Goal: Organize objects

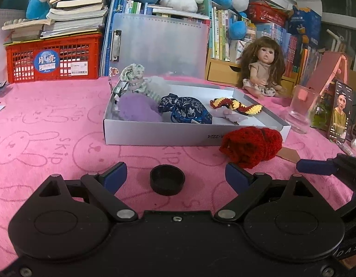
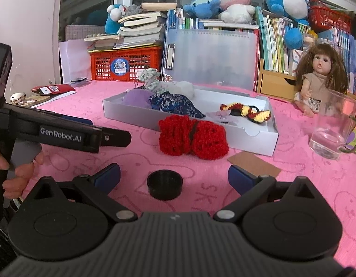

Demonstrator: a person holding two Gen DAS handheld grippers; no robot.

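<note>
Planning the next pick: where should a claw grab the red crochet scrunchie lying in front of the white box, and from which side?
Grip the red crochet scrunchie across its pinched middle, where a dark band cinches it into two puffy lobes. Probably come from above and the near side with the right claw, which is open. The white box wall sits close behind, so a rear approach looks blocked.

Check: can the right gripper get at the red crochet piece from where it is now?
Probably yes. The right gripper is open and empty, and the red crochet piece lies on the pink cloth straight ahead, outside the white box. Nothing sits between them; the left gripper stays off to the side.
</note>
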